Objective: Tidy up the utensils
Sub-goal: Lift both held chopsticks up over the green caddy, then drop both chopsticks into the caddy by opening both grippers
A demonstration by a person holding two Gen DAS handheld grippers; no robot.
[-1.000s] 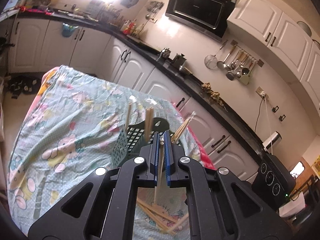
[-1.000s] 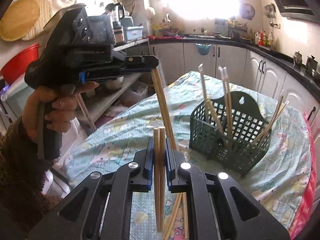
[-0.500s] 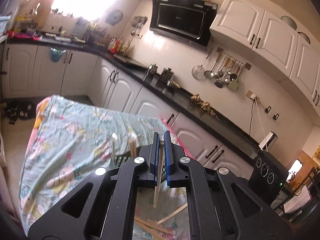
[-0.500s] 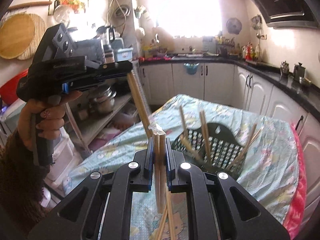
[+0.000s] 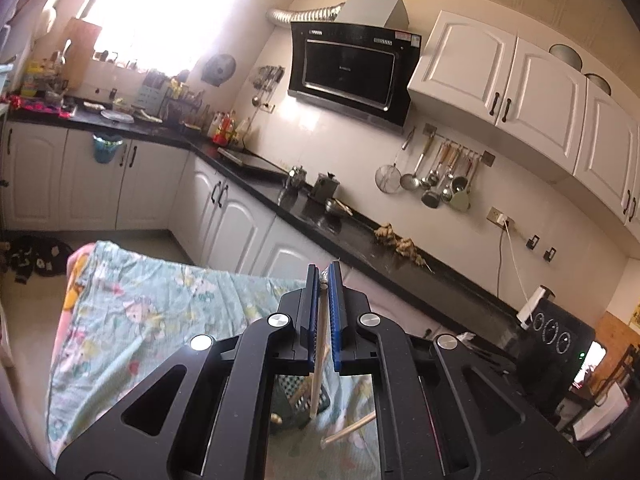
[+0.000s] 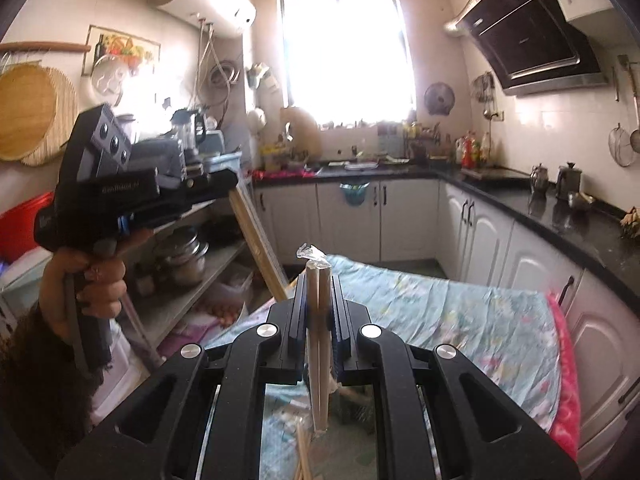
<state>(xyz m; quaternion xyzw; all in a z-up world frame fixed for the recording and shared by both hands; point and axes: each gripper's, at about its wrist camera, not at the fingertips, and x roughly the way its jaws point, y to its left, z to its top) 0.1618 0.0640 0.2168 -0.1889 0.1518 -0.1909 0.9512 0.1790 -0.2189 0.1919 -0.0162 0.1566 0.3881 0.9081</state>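
We hold a wrapped pair of chopsticks (image 6: 318,344) clamped in the right gripper (image 6: 319,312), a single chopstick (image 5: 318,354) pinched in the left gripper (image 5: 323,312); both hang above the green basket (image 5: 298,398) on the table (image 5: 152,312); next, we judge, comes lowering each upright into it.

Black range hood (image 5: 347,70) above dark countertop (image 5: 352,236).

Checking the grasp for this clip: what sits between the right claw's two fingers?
In the right wrist view, a wrapped pair of chopsticks stands upright between the right claw's fingers, pinched by both pads.
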